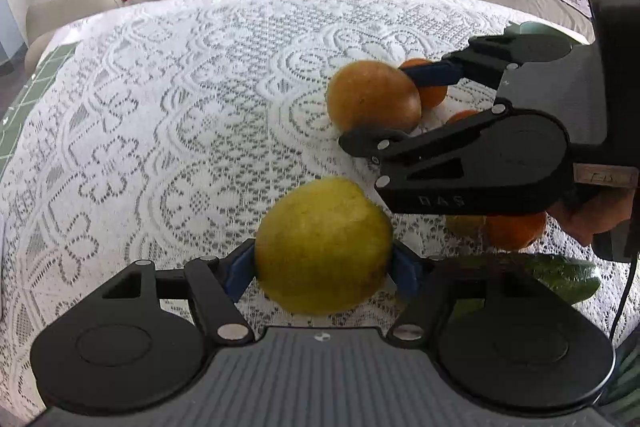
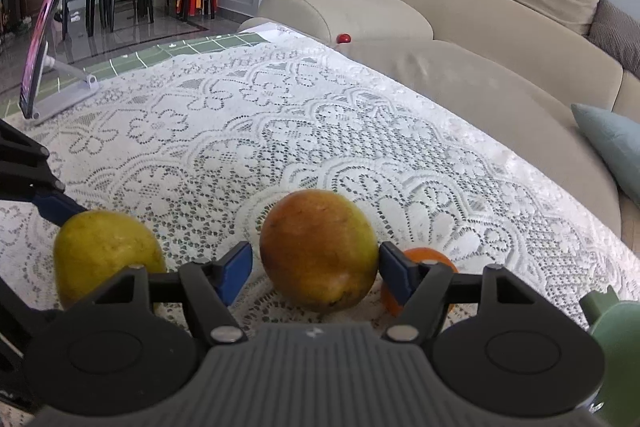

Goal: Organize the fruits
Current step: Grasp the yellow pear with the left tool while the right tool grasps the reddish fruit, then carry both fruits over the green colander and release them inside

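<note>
Lace tablecloth (image 1: 160, 107); left claw (image 1: 324, 267) grips yellow mango (image 1: 324, 247), hiding its sides.

We hold the left hand-held gripper (image 1: 323, 269) low over the table (image 1: 160, 115), blue pads pinching a yellow fruit (image 1: 323, 245); the right hand-held gripper (image 2: 316, 265) brackets an orange-red fruit (image 2: 319, 250) (left pad apart).
</note>
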A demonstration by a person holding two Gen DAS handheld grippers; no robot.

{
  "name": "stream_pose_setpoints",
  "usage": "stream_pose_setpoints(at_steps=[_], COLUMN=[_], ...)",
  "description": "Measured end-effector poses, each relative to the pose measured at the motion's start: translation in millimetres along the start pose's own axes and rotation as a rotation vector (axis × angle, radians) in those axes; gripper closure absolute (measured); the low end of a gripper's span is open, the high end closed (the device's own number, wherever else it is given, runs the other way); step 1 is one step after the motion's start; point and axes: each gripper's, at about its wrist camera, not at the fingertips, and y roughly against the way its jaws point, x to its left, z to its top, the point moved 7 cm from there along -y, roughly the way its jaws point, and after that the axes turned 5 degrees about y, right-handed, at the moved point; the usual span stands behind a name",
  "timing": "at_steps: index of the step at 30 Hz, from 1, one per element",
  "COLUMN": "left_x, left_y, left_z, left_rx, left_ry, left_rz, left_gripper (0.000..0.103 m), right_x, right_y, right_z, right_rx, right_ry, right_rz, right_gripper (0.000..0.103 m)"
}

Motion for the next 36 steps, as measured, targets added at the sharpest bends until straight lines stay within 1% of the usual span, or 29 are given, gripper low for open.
stream_pose_setpoints(at_steps=[3,6,9,14,16,19,23,28,32,36], left_x=[1,0,0,2,3,9,13,14,7,-4], left_y=[1,1,0,0,1,4,17,38,53,63], left_z=[0,0,1,1,0,0,4,11,19,29], left_rx=[0.000,0.000,-0.004,-0.013,-0.017,-0.017,-0.072,-0.158,-0.222,-0.275], left_ry=[0.020,0.023,0.034,0.070,0.093,0.162,0.198,0.246,0.251,0.245], left_rz=[-0.015,-0.007,0.003,0.008,0.007,0.005,0.009,-0.009,-0.021,-0.056], left_gripper=[0.024,0.024,0.025,0.025,0.025,0.025,0.026,0.026,0.026,0.025], right_x=[2,5,5,7,7,8,6,-1,-13,-31], right_y=[0,-2,-1,1,3,10,25,55,89,123], right_z=[-1,0,-1,-2,-1,2,8,15,18,17], right_rx=[0.004,0.010,0.010,0.008,0.000,-0.020,-0.058,-0.120,-0.175,-0.220], right_ry=[0.023,0.053,0.060,0.064,0.059,0.053,0.041,-0.001,-0.047,-0.105], right_rz=[-0.015,-0.041,-0.059,-0.080,-0.087,-0.091,-0.098,-0.116,-0.127,-0.150], right_gripper=[0.036,0.036,0.041,0.041,0.041,0.042,0.042,0.042,0.042,0.042])
